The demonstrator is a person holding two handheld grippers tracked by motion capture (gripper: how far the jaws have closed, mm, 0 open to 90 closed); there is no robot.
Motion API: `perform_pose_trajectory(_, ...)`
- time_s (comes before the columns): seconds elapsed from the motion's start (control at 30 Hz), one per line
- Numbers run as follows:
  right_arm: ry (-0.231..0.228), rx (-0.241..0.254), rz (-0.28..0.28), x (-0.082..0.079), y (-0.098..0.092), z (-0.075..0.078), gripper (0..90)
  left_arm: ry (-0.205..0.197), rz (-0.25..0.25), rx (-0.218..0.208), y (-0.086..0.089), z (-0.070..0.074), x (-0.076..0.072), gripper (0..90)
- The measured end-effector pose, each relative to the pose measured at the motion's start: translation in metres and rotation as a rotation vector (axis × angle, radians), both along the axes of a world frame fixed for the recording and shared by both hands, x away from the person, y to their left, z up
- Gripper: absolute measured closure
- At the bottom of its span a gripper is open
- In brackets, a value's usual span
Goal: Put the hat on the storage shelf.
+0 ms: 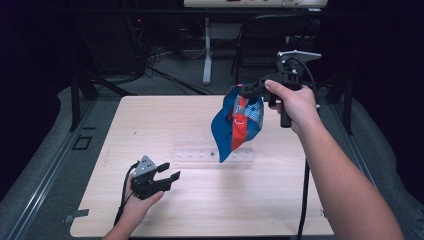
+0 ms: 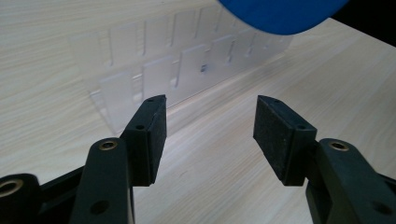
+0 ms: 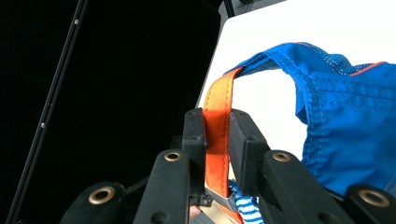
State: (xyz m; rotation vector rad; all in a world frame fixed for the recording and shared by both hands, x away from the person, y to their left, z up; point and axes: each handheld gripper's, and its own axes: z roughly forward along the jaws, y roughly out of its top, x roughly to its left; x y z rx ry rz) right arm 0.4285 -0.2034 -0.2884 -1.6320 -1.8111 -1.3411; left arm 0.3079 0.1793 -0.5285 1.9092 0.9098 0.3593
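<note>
A blue cap [image 1: 227, 131] is held aloft by its orange strap [image 3: 216, 128], clamped in the right gripper [image 1: 248, 90]. The left gripper [image 1: 169, 176] is held wide open and empty, low over the wooden table [image 1: 150, 125] near a clear plastic rack [image 1: 197, 152].

Claws: two, a left claw [image 1: 169, 172] and a right claw [image 1: 246, 89]
Hands: two, a left hand [image 1: 142, 197] and a right hand [image 1: 295, 102]
Blue caps with an orange strap: one, the cap [image 1: 235, 122]
Clear plastic racks: one, the rack [image 1: 200, 152]
Desks: one, a light wooden desk [image 1: 150, 125]
Folding chairs behind the desk: one, the chair [image 1: 265, 35]
</note>
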Motion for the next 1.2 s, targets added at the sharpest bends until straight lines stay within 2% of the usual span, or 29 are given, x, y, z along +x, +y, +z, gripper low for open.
perform_pose_trajectory(0.1,0.001,0.001,-0.003,0.003,0.004,-0.003,78.2,-0.019,-0.040,-0.005,-0.008,0.005,0.001,46.6)
perform_pose_trajectory(0.4,-0.019,0.001,-0.033,0.010,0.017,-0.006,78.2,-0.038,-0.085,-0.021,-0.030,0.011,0.003,47.0)
perform_pose_trajectory(0.63,-0.028,0.013,-0.044,0.012,0.018,-0.007,78.2,-0.037,-0.083,-0.035,-0.037,0.015,0.008,47.6)
perform_pose_trajectory(0.8,-0.026,0.014,-0.049,0.013,0.018,-0.007,78.2,-0.064,-0.084,-0.039,-0.044,0.019,0.010,47.7)
perform_pose_trajectory(0.93,-0.028,0.010,-0.050,0.013,0.017,-0.007,78.2,-0.065,-0.076,-0.045,-0.055,0.022,0.016,49.5)
perform_pose_trajectory(1.0,-0.026,0.009,-0.048,0.013,0.018,-0.008,78.2,-0.074,-0.085,-0.038,-0.062,0.024,0.018,52.6)
perform_pose_trajectory(1.2,-0.025,0.012,-0.045,0.014,0.018,-0.008,78.2,-0.129,-0.092,0.017,-0.087,0.030,0.021,52.9)
